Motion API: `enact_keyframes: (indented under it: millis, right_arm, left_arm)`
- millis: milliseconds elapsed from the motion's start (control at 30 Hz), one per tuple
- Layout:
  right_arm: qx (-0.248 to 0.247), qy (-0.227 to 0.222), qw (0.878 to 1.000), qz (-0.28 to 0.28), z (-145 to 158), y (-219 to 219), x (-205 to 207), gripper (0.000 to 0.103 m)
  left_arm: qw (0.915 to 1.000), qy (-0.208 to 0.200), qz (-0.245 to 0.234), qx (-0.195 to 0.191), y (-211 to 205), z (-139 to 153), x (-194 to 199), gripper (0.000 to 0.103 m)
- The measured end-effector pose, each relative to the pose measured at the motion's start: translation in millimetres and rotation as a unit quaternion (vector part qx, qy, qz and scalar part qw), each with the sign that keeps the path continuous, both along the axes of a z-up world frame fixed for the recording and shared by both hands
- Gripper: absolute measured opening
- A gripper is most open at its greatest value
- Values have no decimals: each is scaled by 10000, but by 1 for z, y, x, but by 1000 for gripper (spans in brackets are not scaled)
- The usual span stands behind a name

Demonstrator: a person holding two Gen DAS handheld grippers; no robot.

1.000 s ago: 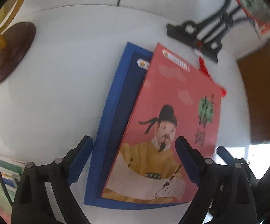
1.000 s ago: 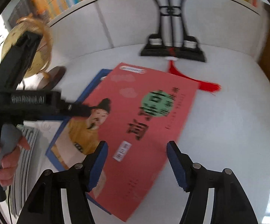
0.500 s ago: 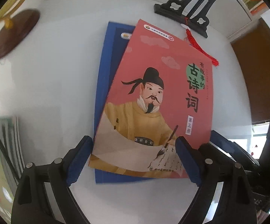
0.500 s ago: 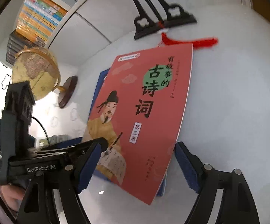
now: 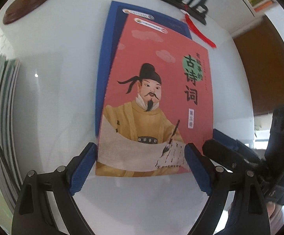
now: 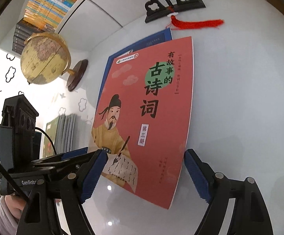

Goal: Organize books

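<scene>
A red book (image 5: 157,90) with a yellow-robed poet on its cover lies on a blue book (image 5: 106,62) on the white table (image 5: 53,98). It also shows in the right wrist view (image 6: 151,117), with the blue book (image 6: 138,47) showing past its far and left edges. My left gripper (image 5: 140,166) is open and empty, its fingertips at either side of the red book's near edge. My right gripper (image 6: 143,174) is open and empty, straddling the red book's near end. The left gripper's body (image 6: 44,166) shows at the left of the right wrist view.
A globe (image 6: 44,58) on a brown base (image 5: 28,4) stands at the far left. A black stand (image 6: 171,5) with a red tassel (image 6: 198,23) stands at the back. A stack of thin books (image 6: 63,131) lies at the left. A bookshelf (image 6: 47,2) is behind.
Both grippers have moved in toward the books' near edge. The red book now lies straighter over the blue book, more nearly aligned with it.
</scene>
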State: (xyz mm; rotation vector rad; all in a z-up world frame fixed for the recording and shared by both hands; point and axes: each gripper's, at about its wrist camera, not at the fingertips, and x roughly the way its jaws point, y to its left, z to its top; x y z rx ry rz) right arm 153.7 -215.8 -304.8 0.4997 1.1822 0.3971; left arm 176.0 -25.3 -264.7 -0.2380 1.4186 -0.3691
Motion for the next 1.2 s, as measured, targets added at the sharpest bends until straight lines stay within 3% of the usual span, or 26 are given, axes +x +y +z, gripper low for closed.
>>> enact_keyframes:
  millis: [133, 300, 500, 733, 867, 1067, 1200]
  right_arm:
    - [-15, 18, 9999, 154, -1, -4, -12, 82]
    - [36, -17, 10000, 19, -1, -8, -16, 82]
    - [-93, -40, 9995, 297, -1, -3, -10, 82]
    - [25, -116, 9993, 349, -3, -8, -16, 82]
    - [-163, -186, 9983, 532, -1, -4, -16, 82]
    - [-59, -232, 9991, 354, -2, -6, -18, 82]
    - [-59, -208, 9991, 373, -1, -6, -17, 82]
  left_arm:
    - [9998, 58, 89, -177, 1, 0, -14, 88]
    - [9990, 87, 162, -396, 1, -3, -6, 88]
    - [9978, 33, 386, -538, 11, -1, -6, 88]
    - [9955, -176, 420, -827, 18, -2, -12, 96]
    - [9958, -206, 346, -826, 20, -1, -12, 97]
    - [9952, -493, 12, -850, 16, 0, -19, 102]
    - [9949, -426, 49, -915, 18, 0, -18, 102]
